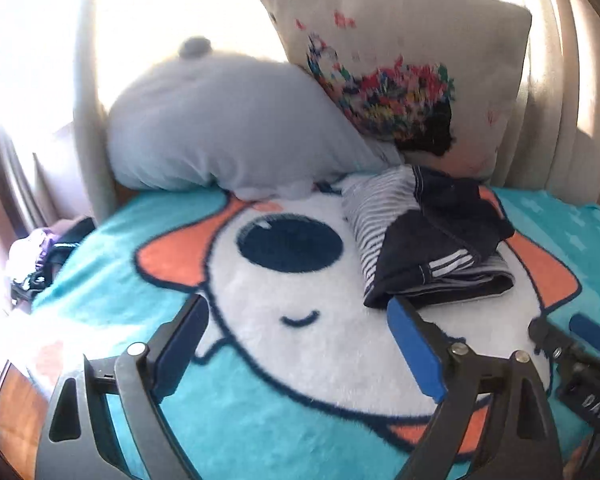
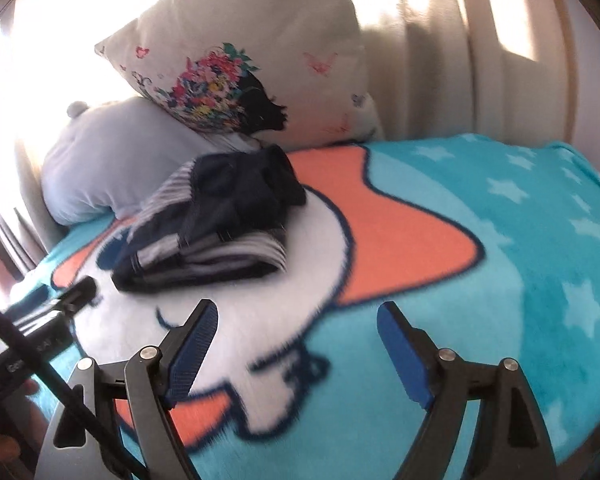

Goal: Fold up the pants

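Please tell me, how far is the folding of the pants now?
Done, it seems: the pants lie as a compact folded bundle on the blanket, near the pillows. In hand: nothing; the left gripper and the right gripper are both open and empty, short of the bundle. Left: perhaps nothing, or only tidying.

Left wrist view: you look forward and downward along the left gripper (image 1: 298,346) over the turquoise plush blanket (image 1: 260,412), close above it, facing the headboard. Right wrist view: same heading along the right gripper (image 2: 296,344), set further right. Shared by both: the folded navy-and-striped pants (image 1: 428,248) (image 2: 212,220), grey pillow (image 1: 220,128) (image 2: 108,160), cream floral cushion (image 1: 412,68) (image 2: 252,60).
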The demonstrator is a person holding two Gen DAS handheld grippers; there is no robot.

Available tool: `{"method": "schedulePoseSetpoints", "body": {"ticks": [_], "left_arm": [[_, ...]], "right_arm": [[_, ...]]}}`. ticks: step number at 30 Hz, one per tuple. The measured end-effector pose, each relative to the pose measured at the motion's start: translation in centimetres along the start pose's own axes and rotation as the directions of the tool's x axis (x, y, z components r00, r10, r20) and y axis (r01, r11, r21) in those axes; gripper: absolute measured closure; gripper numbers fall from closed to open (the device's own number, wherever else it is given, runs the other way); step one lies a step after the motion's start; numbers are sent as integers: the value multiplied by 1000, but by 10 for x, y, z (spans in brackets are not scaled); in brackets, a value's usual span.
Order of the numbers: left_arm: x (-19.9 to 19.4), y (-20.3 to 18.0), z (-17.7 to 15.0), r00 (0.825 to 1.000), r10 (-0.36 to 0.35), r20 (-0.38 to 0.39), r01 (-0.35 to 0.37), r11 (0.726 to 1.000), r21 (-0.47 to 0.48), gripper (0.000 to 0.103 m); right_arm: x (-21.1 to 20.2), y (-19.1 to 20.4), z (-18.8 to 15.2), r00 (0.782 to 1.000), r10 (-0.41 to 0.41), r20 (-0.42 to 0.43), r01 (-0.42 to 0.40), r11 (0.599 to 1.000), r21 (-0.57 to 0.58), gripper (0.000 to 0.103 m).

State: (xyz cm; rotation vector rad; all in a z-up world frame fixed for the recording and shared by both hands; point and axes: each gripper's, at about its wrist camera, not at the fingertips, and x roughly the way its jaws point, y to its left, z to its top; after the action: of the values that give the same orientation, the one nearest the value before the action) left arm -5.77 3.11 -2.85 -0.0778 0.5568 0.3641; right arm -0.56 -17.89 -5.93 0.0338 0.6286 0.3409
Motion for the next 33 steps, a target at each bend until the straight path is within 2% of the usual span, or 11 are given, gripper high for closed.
{"method": "schedulePoseSetpoints", "body": {"ticks": [3, 7, 9, 11, 14, 17, 23, 29, 33], "left_arm": [[-31, 5, -2, 990, 30, 135, -26, 999, -27, 0], [-55, -2, 0, 962, 69, 262, -70, 998, -4, 0], [-62, -5, 0, 954, 38, 297, -45, 999, 16, 0], [-60, -7, 3, 968, -22, 250, 14, 999, 32, 0], [-51, -9, 2, 984, -58, 166, 51, 998, 44, 0], [-37, -14, -1, 993, -97, 63, 92, 994, 65, 0], [-14, -24, -14, 990, -101, -99, 110, 990, 89, 0], [2, -17, -18, 977, -95, -194, 108, 992, 60, 0], [7, -12, -17, 971, -100, -217, 111, 993, 43, 0]], "right_arm": [[-3, -2, -10, 1000, -10, -15, 10, 1000, -3, 17], [-8, 6, -19, 1000, 4, -14, -4, 1000, -29, 16], [-10, 11, -20, 1000, 10, -10, -11, 999, -45, 15], [-11, 15, -22, 1000, 9, -6, -10, 998, -57, 15], [-11, 16, -25, 1000, 7, -9, -7, 998, -59, 14], [-7, 13, -28, 1000, -16, -25, 14, 998, -57, 14], [-1, 11, -27, 998, -47, -34, 44, 996, -75, 12], [3, 10, -22, 998, -56, -39, 53, 995, -79, 11], [7, 11, -14, 997, -54, -52, 51, 996, -71, 11]]}}
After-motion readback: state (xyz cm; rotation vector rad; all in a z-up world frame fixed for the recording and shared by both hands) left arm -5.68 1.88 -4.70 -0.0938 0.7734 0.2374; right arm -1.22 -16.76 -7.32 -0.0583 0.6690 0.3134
